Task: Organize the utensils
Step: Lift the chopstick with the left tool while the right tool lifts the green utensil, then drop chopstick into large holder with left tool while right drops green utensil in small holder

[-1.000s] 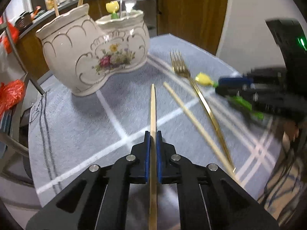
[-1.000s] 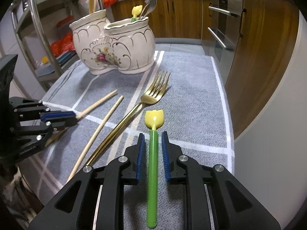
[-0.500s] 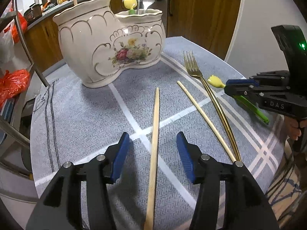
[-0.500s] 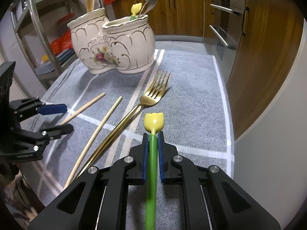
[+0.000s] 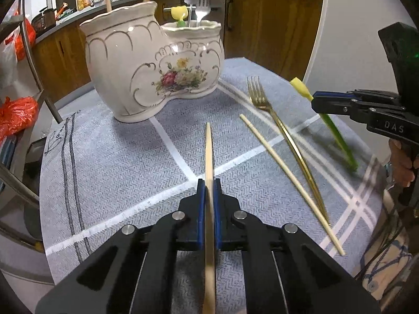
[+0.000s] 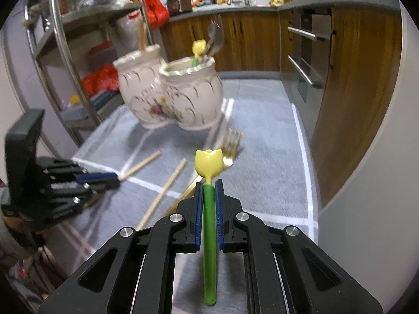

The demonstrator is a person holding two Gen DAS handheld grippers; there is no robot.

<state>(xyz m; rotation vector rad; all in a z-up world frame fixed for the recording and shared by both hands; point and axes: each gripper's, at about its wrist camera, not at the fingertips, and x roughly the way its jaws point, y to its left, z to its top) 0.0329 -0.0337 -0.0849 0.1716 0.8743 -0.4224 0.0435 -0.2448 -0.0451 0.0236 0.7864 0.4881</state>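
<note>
My left gripper [image 5: 209,183] is shut on a wooden chopstick [image 5: 208,151] low over the grey cloth. My right gripper [image 6: 208,183] is shut on a green tulip-topped utensil [image 6: 209,206], lifted off the cloth; it also shows in the left wrist view [image 5: 337,136]. A white floral two-pot ceramic holder [image 5: 154,70] stands at the back, with a fork, a yellow tulip utensil and chopsticks in it. A second chopstick [image 5: 288,178] and a gold fork [image 5: 285,133] lie on the cloth between the grippers.
A grey cloth with white stripes [image 5: 117,162] covers the round table. A metal rack with red bags [image 6: 78,60] stands to the left. Wooden cabinets and an oven [image 6: 309,52] are behind and right. The table edge drops off at the right [image 6: 314,183].
My left gripper opened half a second ago and has shut again on the chopstick. My right gripper has closed on the green utensil and lifted it, tilting upward toward the holder.
</note>
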